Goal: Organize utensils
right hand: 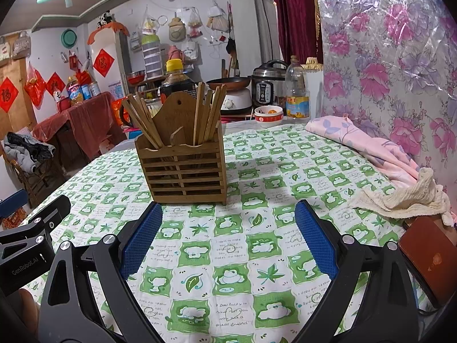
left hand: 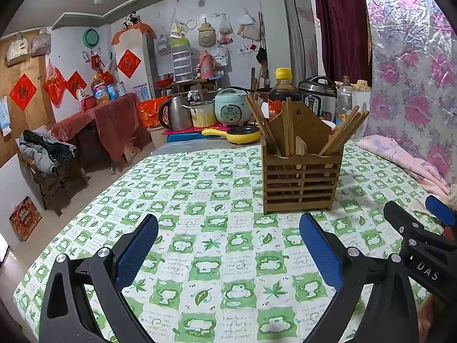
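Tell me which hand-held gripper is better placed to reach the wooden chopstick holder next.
Probably the right hand-held gripper: it is open, and the wooden chopstick holder stands nearly straight ahead between its fingers. For the open left hand-held gripper, the holder sits off to its right.

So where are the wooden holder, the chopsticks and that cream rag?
wooden holder (right hand: pixel 182 171), right wrist view, slatted front.
chopsticks (right hand: pixel 140 120), right wrist view, left bundle's shafts.
cream rag (right hand: pixel 411 197), right wrist view, bunched middle.

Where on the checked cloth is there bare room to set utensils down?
Free: the green-and-white checked cloth between both open grippers and the slatted wooden utensil holder. Crowded: its right edge, with the pink floral fabric and cream rag.
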`<state>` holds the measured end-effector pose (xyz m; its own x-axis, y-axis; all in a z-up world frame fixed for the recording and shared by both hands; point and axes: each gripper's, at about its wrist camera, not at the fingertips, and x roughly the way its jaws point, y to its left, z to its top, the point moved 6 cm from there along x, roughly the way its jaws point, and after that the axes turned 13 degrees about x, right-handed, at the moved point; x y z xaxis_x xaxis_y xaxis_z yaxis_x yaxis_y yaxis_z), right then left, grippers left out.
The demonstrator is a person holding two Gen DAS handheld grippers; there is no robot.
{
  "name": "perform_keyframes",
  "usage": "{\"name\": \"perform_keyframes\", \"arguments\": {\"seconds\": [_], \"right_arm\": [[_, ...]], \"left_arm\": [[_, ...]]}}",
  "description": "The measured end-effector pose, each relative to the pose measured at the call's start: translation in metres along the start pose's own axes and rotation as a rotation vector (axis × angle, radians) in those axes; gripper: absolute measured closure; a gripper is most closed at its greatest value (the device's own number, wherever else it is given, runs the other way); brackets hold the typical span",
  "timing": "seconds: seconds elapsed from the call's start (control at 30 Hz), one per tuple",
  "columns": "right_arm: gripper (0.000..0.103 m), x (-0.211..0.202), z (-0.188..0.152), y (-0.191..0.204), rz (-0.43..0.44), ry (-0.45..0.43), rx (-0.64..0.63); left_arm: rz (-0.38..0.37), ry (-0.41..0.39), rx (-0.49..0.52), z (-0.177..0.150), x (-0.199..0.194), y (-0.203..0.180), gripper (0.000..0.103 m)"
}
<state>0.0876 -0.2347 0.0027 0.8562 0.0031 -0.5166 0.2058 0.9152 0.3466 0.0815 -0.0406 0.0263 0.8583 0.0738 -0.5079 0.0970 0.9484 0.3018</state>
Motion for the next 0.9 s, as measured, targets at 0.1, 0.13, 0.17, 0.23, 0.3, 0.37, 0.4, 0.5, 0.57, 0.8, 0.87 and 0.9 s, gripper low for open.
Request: {"name": "perform_keyframes", "arguments": {"seconds": [0.1,0.13,0.17,0.23,0.3,0.37,0.4,0.5,0.57,0.8,0.87,0.9], "right_arm": [[0.012,0.0,-0.0009,0.0,0.0,0.0,0.0],[0.012,0.0001,0.0001,-0.0001,0.0,0.0,0.0],[0.012,0.0,-0.0002,0.0,0.0,0.0,0.0],[0.012,0.0002,-0.0002,0.0001,0.0,0.0,-0.001],[0.012,-0.0002,-0.0013,0.0002,0.0,-0.001,-0.001],[0.012,-0.0001,-0.0014,0.0003,0.0,-0.001,-0.001],[0.012,-0.0001,-0.0015,0.0003,0.0,-0.001,-0.001],[0.012,0.0002,-0.0009,0.0003,0.0,0.001,-0.001],[0.012,-0.0002,-0.002,0.0005,0.0,-0.001,-0.001],[0.012,0.0,0.0,0.0011,0.0,-0.001,-0.001],[0.012,0.0,-0.0011,0.0011,0.0,-0.001,-0.001],[0.012,0.0002,0.0,0.0011,0.0,-0.001,-0.001]], "left_arm": [[0.001,-0.002,0.001,-0.0001,-0.0003,-0.0004,0.006],[0.001,-0.002,0.002,-0.0001,-0.0003,-0.0004,0.006],[0.001,-0.001,0.002,0.0,-0.0002,-0.0005,0.006],[-0.001,-0.002,0.006,0.0004,-0.0003,-0.0014,0.006],[-0.004,-0.005,0.012,0.0004,-0.0013,-0.0018,0.006],[-0.004,-0.012,0.017,0.0015,-0.0031,-0.0017,0.006],[-0.002,-0.016,0.019,0.0021,-0.0036,-0.0016,0.006],[0.005,-0.021,0.021,0.0029,-0.0041,-0.0009,0.006],[0.0,-0.015,0.019,0.0029,-0.0023,-0.0004,0.006],[-0.001,-0.006,0.016,0.0025,0.0008,0.0013,0.006],[-0.001,-0.007,0.015,0.0026,0.0007,0.0017,0.006],[-0.001,-0.007,0.013,0.0027,0.0008,0.0019,0.006]]}}
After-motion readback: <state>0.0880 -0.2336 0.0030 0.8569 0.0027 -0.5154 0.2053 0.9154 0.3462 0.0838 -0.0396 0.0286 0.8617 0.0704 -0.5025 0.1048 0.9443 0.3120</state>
